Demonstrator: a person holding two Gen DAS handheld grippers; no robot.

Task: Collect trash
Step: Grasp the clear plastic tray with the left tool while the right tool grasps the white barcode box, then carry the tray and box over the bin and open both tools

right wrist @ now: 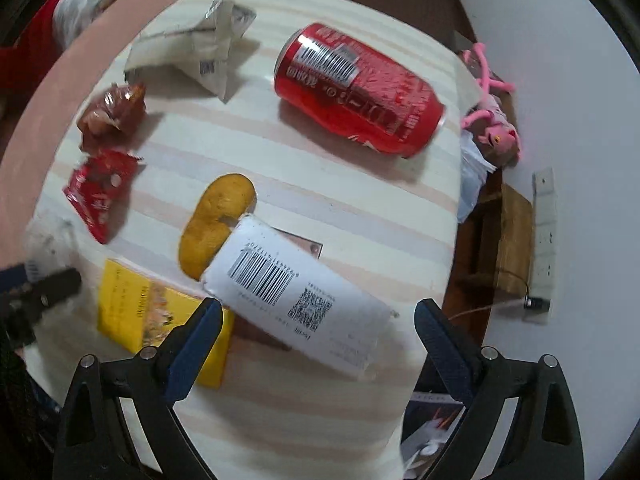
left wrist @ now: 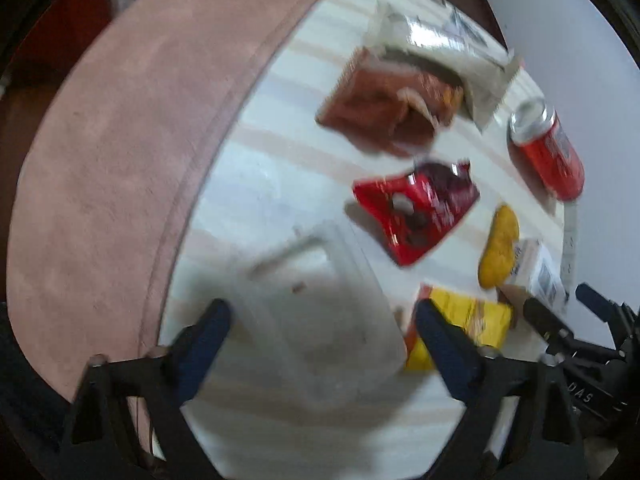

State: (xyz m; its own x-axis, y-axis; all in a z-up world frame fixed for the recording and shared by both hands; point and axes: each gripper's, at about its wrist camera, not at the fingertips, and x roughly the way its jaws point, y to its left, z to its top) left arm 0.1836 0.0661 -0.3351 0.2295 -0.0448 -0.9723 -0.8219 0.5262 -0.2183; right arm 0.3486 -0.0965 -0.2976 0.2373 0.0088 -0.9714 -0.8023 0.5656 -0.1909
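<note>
Trash lies on a striped table (right wrist: 340,208). A red soda can (right wrist: 356,88) lies on its side; it also shows in the left wrist view (left wrist: 548,152). A white carton (right wrist: 296,300) with a barcode lies between my open right gripper's (right wrist: 320,312) fingers. Beside it are a potato (right wrist: 212,228), a yellow packet (right wrist: 156,316), a red wrapper (right wrist: 100,188), a brown wrapper (right wrist: 112,116) and a white wrapper (right wrist: 200,52). My left gripper (left wrist: 324,320) is open over a clear plastic piece (left wrist: 316,304), blurred. The red wrapper (left wrist: 416,208) and brown wrapper (left wrist: 384,104) lie beyond it.
A pink upholstered seat (left wrist: 120,152) borders the table on the left. A pink plush toy (right wrist: 492,112) and a wooden stand (right wrist: 512,236) sit past the table's right edge, by a white wall with a power strip (right wrist: 544,240).
</note>
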